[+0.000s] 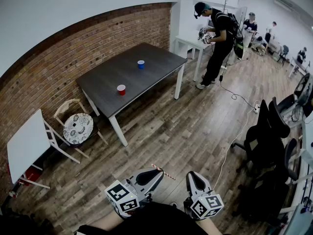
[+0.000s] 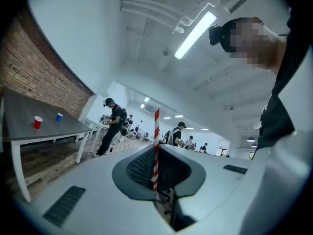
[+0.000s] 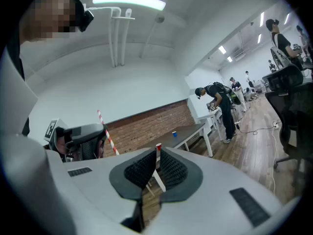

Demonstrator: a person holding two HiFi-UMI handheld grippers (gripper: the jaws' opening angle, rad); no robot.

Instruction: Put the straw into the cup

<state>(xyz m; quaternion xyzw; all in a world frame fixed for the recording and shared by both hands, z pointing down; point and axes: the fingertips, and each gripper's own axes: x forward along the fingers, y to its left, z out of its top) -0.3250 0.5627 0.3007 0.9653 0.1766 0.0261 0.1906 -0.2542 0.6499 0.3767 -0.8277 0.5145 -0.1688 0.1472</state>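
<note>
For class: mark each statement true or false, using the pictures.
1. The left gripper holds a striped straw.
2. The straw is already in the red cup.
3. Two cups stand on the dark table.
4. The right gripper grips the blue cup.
1. True. The left gripper is shut on the red-and-white straw.
2. False. The straw is in the left gripper, and the red cup stands apart from it on the dark table.
3. True. The red cup and the blue cup both stand there, apart from each other.
4. False. The right gripper has nothing between its jaws, and the blue cup stands on the table.
</note>
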